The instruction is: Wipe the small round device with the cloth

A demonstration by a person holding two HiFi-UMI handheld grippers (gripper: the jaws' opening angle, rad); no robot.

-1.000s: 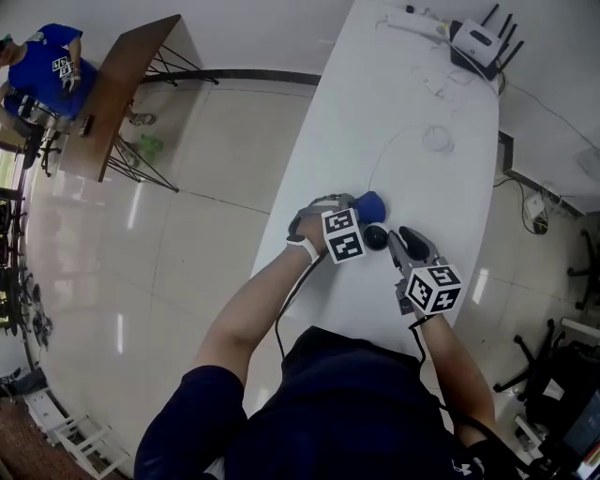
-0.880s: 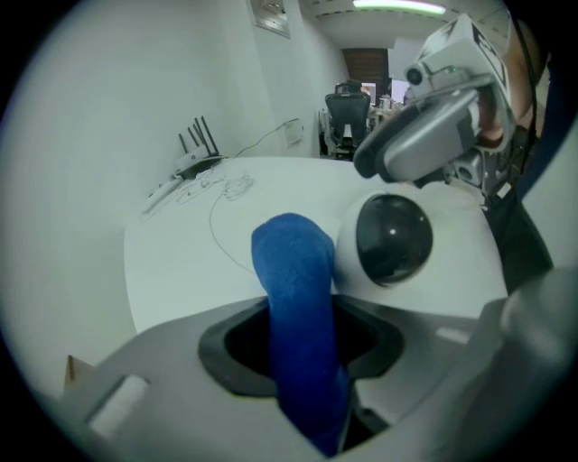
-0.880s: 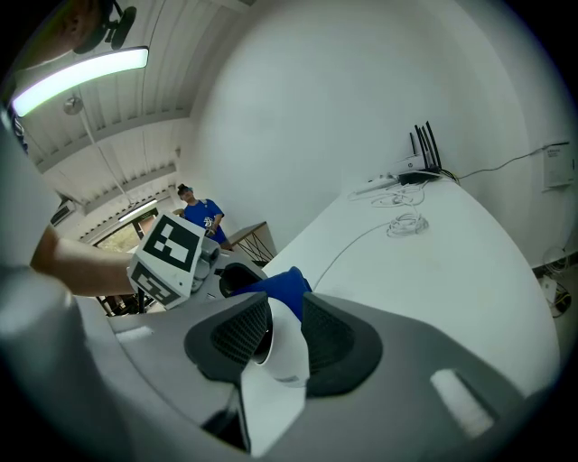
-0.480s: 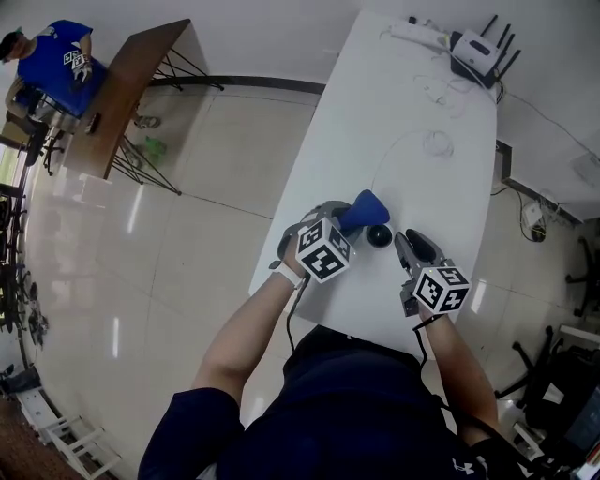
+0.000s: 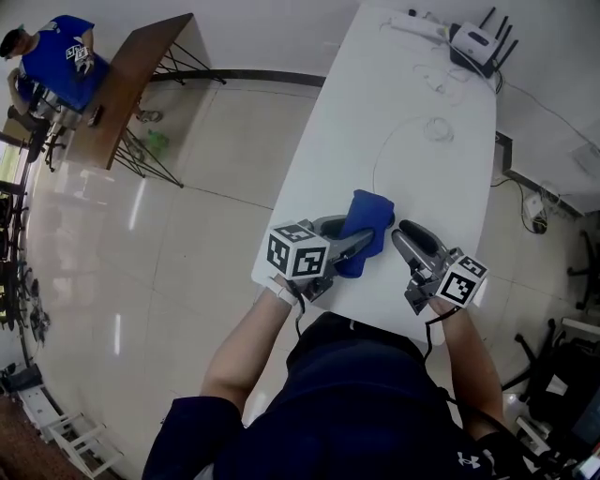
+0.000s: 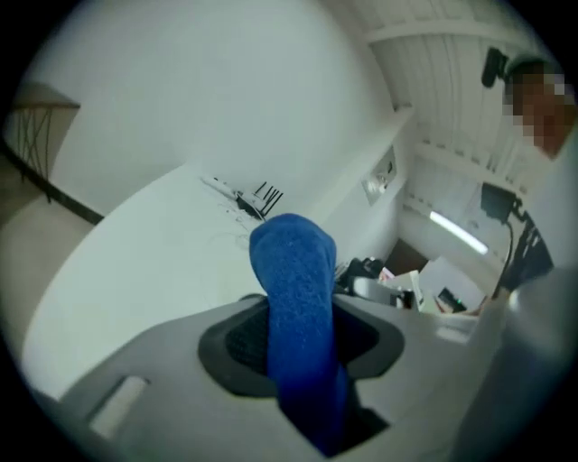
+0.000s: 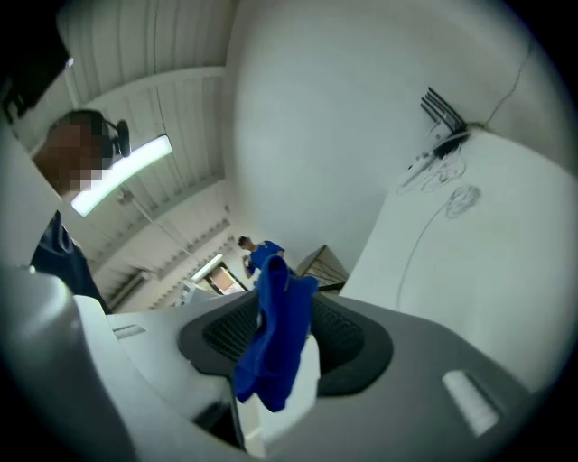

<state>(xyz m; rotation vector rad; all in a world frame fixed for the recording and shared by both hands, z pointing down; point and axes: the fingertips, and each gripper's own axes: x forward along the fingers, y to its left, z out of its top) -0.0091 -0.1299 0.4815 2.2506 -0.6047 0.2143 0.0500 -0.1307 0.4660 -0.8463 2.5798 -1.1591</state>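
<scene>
Head view, left edge: what's logged? (A)

Person in a blue shirt (image 5: 58, 52), top corner, beside a brown wooden table (image 5: 141, 80) on thin dark legs. Glossy pale tile floor (image 5: 187, 234) from there across to us. (B)

Next across? (A)

Long white tabletop (image 5: 403, 103). At its near end is the left gripper (image 5: 361, 246), marker cube toward the person, jaws pointing right. It is clamped on a blue terry cloth (image 5: 368, 214). Left gripper view agrees: cloth wedged between the dark pads (image 6: 239, 341) and sticking up past them. (B)

How does the cloth lie? (A)

Bunched, sloping up and to the right from the left jaws. Its right edge meets the right gripper (image 5: 403, 232). (B)

Right gripper's hold? (A)

Right gripper view: a fold of that cloth fills the gap between its pads (image 7: 343, 338), with white tabletop showing below. Reads as pinched on the cloth. In head view its jaws point up and left. (B)

Small round device? (A)

Not visible in any view. The cloth covers the patch of tabletop between the two grippers. (B)

Farther back and right? (A)

Thin white cable (image 5: 438, 132) curving to a small coil. At the far end, a white power strip (image 5: 412, 21), then a white router with black antennas (image 5: 473, 39). (B)
</scene>
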